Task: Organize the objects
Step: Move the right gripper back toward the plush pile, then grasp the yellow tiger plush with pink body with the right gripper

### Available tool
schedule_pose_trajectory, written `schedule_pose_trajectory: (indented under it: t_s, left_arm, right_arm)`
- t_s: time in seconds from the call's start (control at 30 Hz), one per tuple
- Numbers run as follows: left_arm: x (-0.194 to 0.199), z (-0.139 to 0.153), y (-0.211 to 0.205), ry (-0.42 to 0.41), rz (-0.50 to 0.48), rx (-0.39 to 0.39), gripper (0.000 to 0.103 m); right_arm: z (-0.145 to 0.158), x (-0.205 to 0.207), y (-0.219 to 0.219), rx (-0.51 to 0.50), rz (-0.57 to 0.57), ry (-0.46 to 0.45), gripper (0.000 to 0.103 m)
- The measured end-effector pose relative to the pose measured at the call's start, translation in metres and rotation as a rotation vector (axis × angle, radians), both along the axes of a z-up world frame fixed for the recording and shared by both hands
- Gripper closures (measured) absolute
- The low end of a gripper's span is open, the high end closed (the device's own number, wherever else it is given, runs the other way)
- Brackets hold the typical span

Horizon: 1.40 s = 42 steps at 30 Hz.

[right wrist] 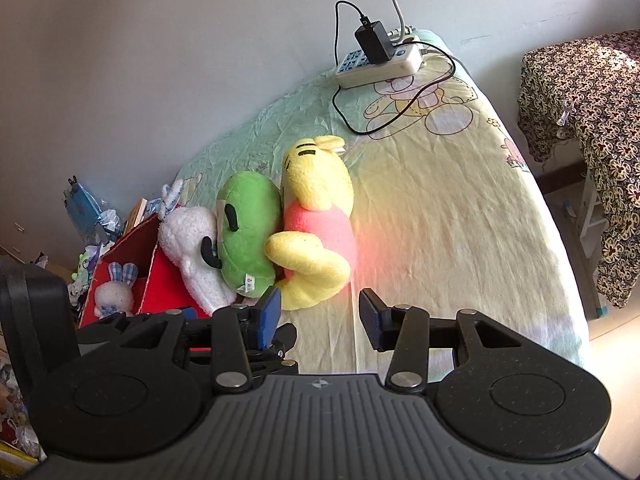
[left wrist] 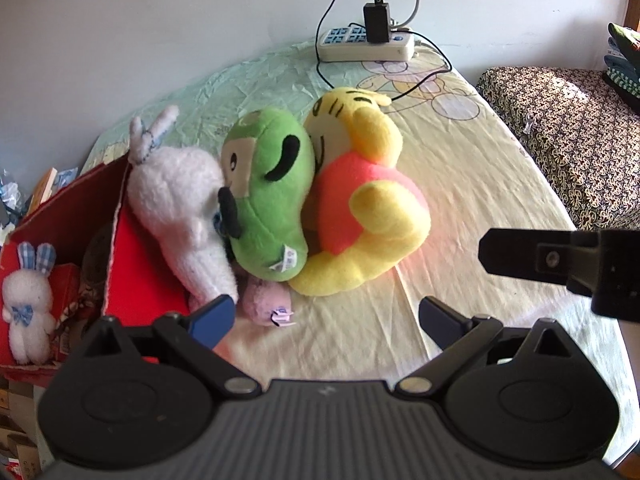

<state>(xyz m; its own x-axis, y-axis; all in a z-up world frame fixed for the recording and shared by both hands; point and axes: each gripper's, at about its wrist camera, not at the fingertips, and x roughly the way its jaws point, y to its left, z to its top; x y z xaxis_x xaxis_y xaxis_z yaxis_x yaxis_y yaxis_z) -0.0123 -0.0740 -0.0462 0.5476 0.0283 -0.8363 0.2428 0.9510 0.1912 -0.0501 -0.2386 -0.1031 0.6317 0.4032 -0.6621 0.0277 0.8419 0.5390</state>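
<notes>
Jaws of both grippers stand spread and empty — the left gripper (left wrist: 326,320) low over the bed (left wrist: 460,208), the right gripper (right wrist: 320,316) beside it. Just ahead and slightly left of the jaws lie three plush toys pressed together: white plush (left wrist: 180,208), green plush (left wrist: 268,196), yellow bear (left wrist: 360,200), long axes running away from the jaws. The red box (left wrist: 64,216) sits further left — nearer the left gripper, I judge.

Bed (left wrist: 460,208), pale yellow cartoon-print sheet. On it: white plush (left wrist: 176,200), green plush (left wrist: 268,192), yellow bear (left wrist: 360,200) pressed side by side; pink plush (left wrist: 266,304) below them; power strip (left wrist: 366,46) with charger (left wrist: 376,22) at far edge.
</notes>
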Motion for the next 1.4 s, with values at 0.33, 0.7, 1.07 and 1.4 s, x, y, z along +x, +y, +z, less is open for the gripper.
schedule_pose_trajectory:
  t_s: [0.33,0.7,1.07,1.4]
  left_arm:
    - [0.008,-0.007,-0.001,0.019,-0.009,0.022,0.004]
    - [0.012,-0.018,-0.001,0.050,-0.019,0.030,0.004]
    - [0.012,-0.045,0.002,0.131,-0.057,0.008,0.004]
    - [0.023,-0.028,0.016,0.025,-0.162,-0.189,0.004]
  right_arm:
    - [-0.008,0.005,0.000,0.004,-0.020,0.025,0.053]
    - [-0.018,0.008,0.000,0.002,-0.032,0.059,0.053]
    - [-0.041,0.014,-0.001,-0.010,-0.033,0.132,0.053]
    - [-0.036,0.046,-0.016,0.064,-0.075,0.061,0.051]
